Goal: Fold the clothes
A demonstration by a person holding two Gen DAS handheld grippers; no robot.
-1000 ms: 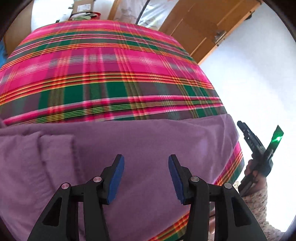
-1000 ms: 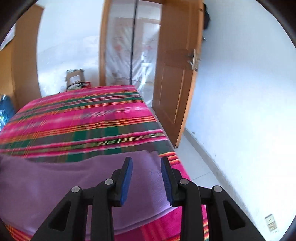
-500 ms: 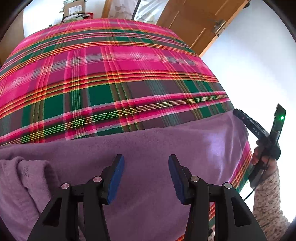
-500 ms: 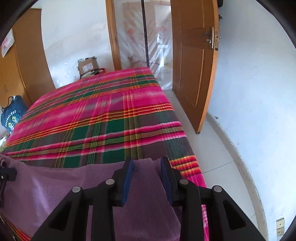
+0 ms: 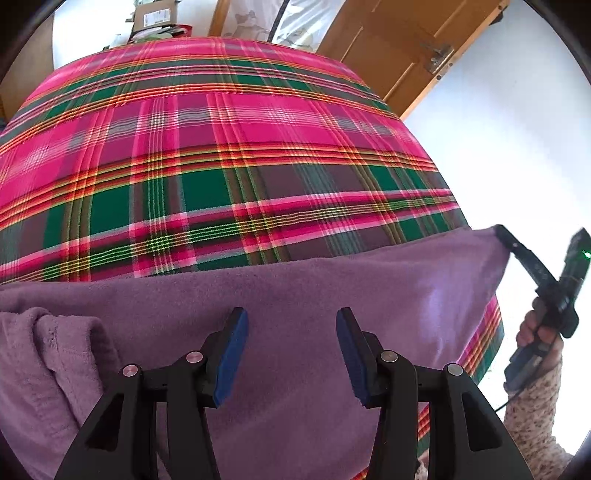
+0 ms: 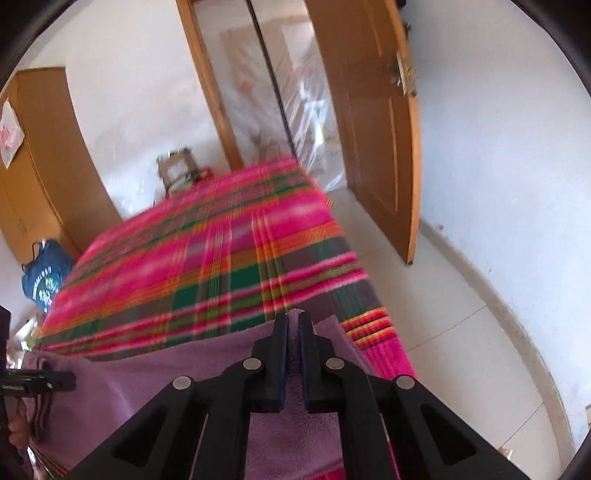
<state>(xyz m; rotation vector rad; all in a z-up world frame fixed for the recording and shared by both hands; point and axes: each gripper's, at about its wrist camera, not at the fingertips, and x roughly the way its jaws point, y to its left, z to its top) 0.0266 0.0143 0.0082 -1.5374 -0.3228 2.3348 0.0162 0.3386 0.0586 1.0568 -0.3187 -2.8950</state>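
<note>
A purple fleece garment (image 5: 314, 295) lies across the near end of a bed covered in a pink and green plaid blanket (image 5: 221, 155). My left gripper (image 5: 291, 350) hovers open just above the garment's middle, nothing between its blue pads. At the far right of the left wrist view my right gripper (image 5: 498, 232) pinches the garment's far right corner. In the right wrist view the right gripper (image 6: 293, 325) is shut on the purple garment (image 6: 291, 432), its edge squeezed between the jaws. A bunched fold of the garment (image 5: 48, 350) lies at the left.
A wooden door (image 6: 373, 122) stands open to the right of the bed, with white tiled floor (image 6: 461, 332) beside it. A cardboard box (image 5: 153, 16) sits beyond the bed's far end. A blue bag (image 6: 46, 273) and wooden wardrobe (image 6: 40, 158) stand at the left.
My right gripper closed on the garment's right corner, having been open over it before. The left gripper stayed open and shifted slightly, so more of the plaid blanket shows.
</note>
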